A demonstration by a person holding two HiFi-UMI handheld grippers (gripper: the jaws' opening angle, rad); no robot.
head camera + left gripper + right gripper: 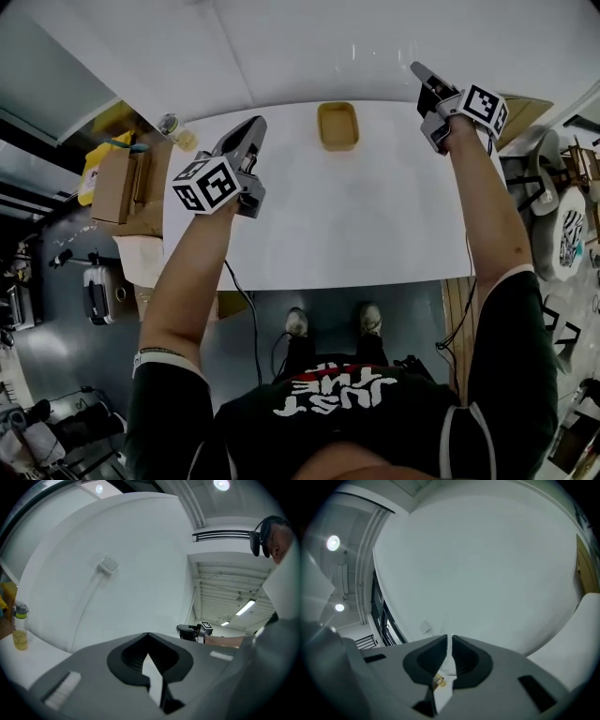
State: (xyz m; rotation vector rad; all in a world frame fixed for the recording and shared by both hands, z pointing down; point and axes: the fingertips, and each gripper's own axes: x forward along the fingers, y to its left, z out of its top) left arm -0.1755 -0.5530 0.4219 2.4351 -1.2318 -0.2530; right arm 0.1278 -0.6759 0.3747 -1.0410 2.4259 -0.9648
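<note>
white table (375,234) fills most of the head view, pushed up against a plain white wall (309,47), and honestly there's not much on it. the left gripper (256,124) hangs over the table's left part, tilted up and aimed at the wall, marker cube facing the head camera. in the left gripper view i can see its jaws pressed together at the tips with nothing caught in them, just a thin sliver of light lower down in the dark recess. the right gripper (416,67) is up over the far right corner of the table, also pointing at the wall. in the right gripper view its jaws are closed down to a hairline slit, and it's empty as well. the one thing between the two is a tan tray (337,126), shallow and rectangular, parked at the far edge of the table close to the wall. it's apart from both grippers and neither touches it. at the table's far left corner stands a small bottle (176,131) of yellowish liquid, which also shows at the left edge of the left gripper view. cardboard boxes (122,183) are stacked just beside the table there. a little box (108,565) is mounted on the wall, with a thin line running down from it. the person's shoes (297,322) poke out below the near edge.
</note>
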